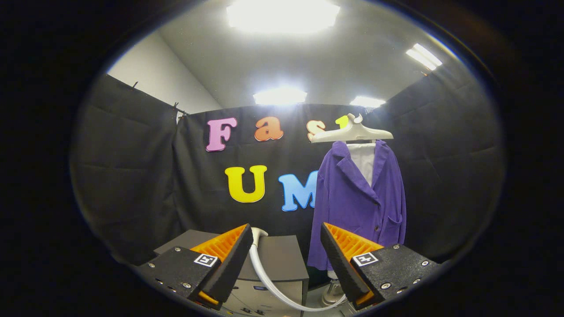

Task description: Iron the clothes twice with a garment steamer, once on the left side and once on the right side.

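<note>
Booth wall [132, 176]: black cloth on three sides, well beyond the fingers; ceiling lights [282, 15] glare above it.
Jacket [359, 202]: purple, hanging upright with its long axis vertical, beyond the right finger and in front of the back cloth. The open front faces the camera, turned a little to the left; lapels spread over a white lining or shirt [365, 160]. One patch pocket and dark buttons show low on the front. No brand tag can be read.
Hanger [351, 131]: pale, lying level across the jacket's shoulders, topping a stand whose base [331, 295] shows below the hem.
Cabinet [282, 259]: grey box just ahead of the fingers, left of the jacket; a small panel on its front is too blurred to read.
Hose [269, 281]: pale, rising from behind the left finger, curving down over the cabinet front and across toward the right finger.
Gripper [286, 240]: fingers spread wide apart, nothing between them, touching nothing.
Markers [205, 259]: small square black-and-white tags, one on each finger block; patterns, not words.
</note>
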